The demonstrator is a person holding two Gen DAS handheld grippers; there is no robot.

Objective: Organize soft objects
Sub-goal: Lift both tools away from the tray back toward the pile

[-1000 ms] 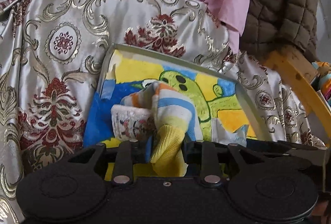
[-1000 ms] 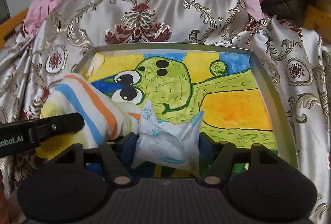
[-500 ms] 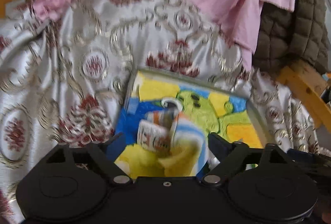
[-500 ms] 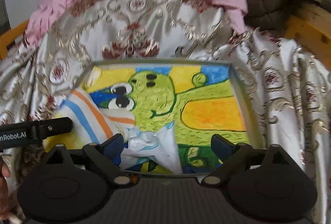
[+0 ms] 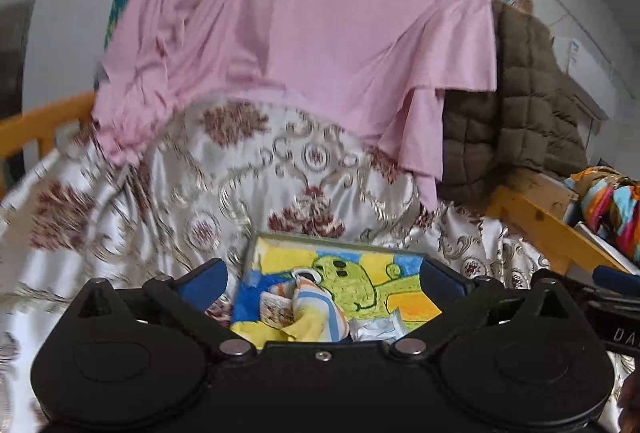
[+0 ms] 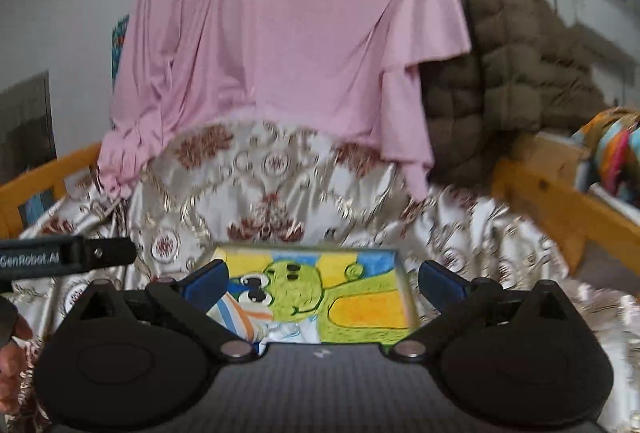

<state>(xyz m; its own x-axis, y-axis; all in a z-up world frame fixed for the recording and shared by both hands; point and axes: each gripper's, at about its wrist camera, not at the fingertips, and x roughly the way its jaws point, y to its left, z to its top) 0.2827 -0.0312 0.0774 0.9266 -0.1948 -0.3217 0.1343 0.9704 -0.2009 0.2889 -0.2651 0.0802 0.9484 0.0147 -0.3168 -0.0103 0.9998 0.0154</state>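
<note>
Your left tool [image 5: 322, 275] is spread wide with nothing between its blue pads; the jaws have just been opening, and the cloth they were near now lies free below them. Your right tool [image 6: 324, 279] is the same: wide, empty, jaws just opened, with the white bundle lying loose under it.

Just past the left tool's tips, low in its view, sits the striped towel [image 5: 316, 313], a crumpled heap of orange, blue and yellow bands. A small patterned cloth [image 5: 276, 309] leans on it on the side of the left pad. Toward the right pad lies the white cloth with blue print [image 5: 378, 327], scrunched up. All three rest on the near end of the tray [image 5: 340, 239], the one with the green cartoon creature painted inside. From the right tool, the white cloth with blue print [image 6: 296, 331] lies straight ahead and low.

These things look light and floppy. They will sag and may slip out if you pinch only a thin edge, so take a thick fold near the middle of each heap.

Beyond the tray spreads the shiny flowered bedspread [image 5: 240, 185], and further off a pink sheet [image 5: 300, 33] hangs over a brown quilted blanket [image 5: 524, 113].
</note>
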